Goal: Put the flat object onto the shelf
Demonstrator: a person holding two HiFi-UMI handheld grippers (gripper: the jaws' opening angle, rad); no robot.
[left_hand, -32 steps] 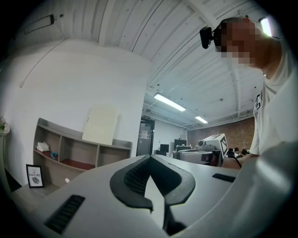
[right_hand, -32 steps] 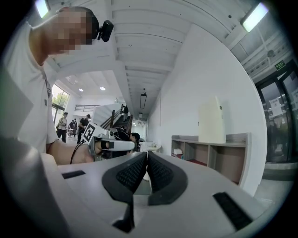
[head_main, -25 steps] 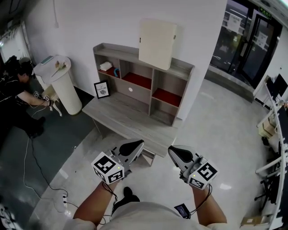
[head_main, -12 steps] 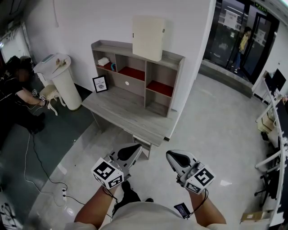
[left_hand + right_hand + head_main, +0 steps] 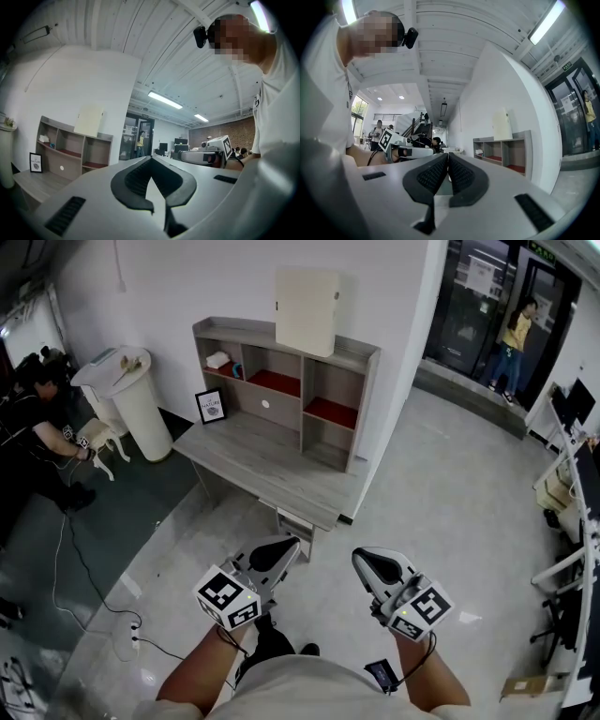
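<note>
Shelf (image 5: 267, 407) higher in view, contents (image 5: 218, 360) indistinct

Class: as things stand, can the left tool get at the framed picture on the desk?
Probably not yet: the left tool hangs over floor, short of the desk, and the framed picture stands at its far side. Nothing blocks the path.

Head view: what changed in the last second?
The desk and its shelf unit now sit a little farther from the left hand-held gripper and the right hand-held gripper. A person in yellow has appeared at the glass doors. Nothing taken: both stay shut and empty; the picture frame stays on the desk.
</note>
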